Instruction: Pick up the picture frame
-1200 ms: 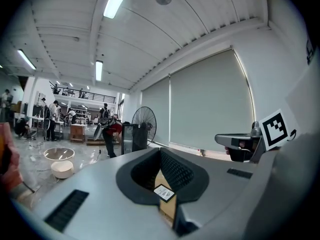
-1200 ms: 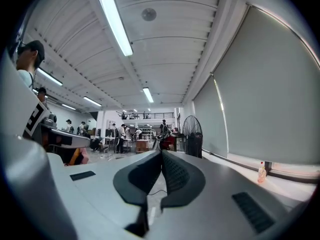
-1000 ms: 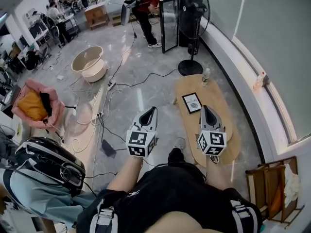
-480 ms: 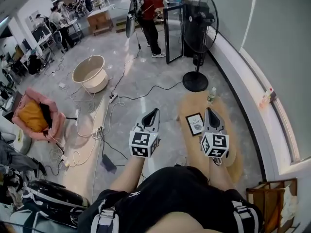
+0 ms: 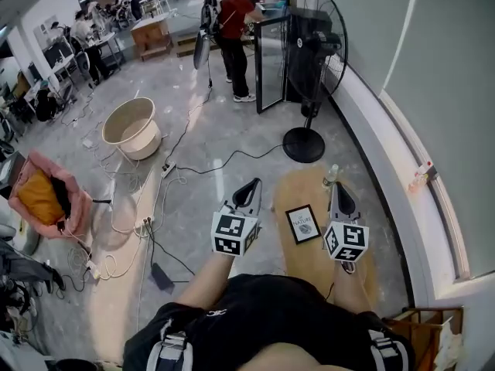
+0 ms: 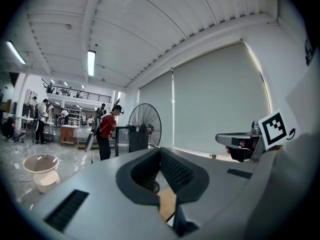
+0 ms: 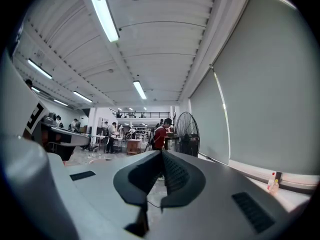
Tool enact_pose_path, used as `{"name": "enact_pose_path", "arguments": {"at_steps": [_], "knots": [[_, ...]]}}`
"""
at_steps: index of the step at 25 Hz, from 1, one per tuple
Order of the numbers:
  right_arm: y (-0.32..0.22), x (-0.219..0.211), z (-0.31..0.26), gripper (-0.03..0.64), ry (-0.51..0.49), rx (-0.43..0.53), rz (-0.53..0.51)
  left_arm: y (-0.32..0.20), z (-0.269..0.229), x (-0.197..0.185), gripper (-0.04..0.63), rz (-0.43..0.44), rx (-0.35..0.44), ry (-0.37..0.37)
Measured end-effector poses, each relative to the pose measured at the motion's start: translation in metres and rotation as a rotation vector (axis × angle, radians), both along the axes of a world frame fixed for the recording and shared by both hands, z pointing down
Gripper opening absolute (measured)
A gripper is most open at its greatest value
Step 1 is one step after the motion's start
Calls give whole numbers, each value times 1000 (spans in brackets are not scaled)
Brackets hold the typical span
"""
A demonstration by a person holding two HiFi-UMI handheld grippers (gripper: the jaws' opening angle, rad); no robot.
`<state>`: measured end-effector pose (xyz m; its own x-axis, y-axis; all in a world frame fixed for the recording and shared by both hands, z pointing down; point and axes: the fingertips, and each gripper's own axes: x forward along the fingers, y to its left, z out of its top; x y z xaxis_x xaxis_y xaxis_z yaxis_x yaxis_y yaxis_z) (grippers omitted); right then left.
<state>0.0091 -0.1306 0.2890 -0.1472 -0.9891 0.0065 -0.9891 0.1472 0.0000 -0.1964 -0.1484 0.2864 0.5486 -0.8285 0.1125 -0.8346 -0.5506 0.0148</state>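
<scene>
A black picture frame (image 5: 303,224) with a white print lies flat on a low oval wooden table (image 5: 363,273). In the head view my left gripper (image 5: 254,185) hangs over the floor left of the table, jaws shut and empty. My right gripper (image 5: 337,187) is above the table just right of the frame, also shut with nothing in it. Both point away from me, held roughly level. The left gripper view shows its shut jaws (image 6: 160,151) and the right gripper (image 6: 240,140) off to the side. The right gripper view shows shut jaws (image 7: 161,154).
A standing fan (image 5: 313,45) and a glass-door cabinet (image 5: 272,52) are beyond the table. A small bottle (image 5: 331,175) stands at the table's far end. A person (image 5: 234,33) stands by the cabinet. Cables (image 5: 147,222), a round tub (image 5: 129,126) and a pink bag (image 5: 46,195) lie on the floor at left.
I have walked forward: the table and frame slid nearer between the grippers, the fan and cabinet look closer. Both grippers stay shut and keep their spacing.
</scene>
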Motion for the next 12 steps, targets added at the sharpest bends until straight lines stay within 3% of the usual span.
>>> {"name": "enact_pose_path", "arguments": {"at_steps": [12], "knots": [[-49, 72, 28, 17, -21, -54, 186, -94, 26, 72, 21, 169, -47, -24]]}}
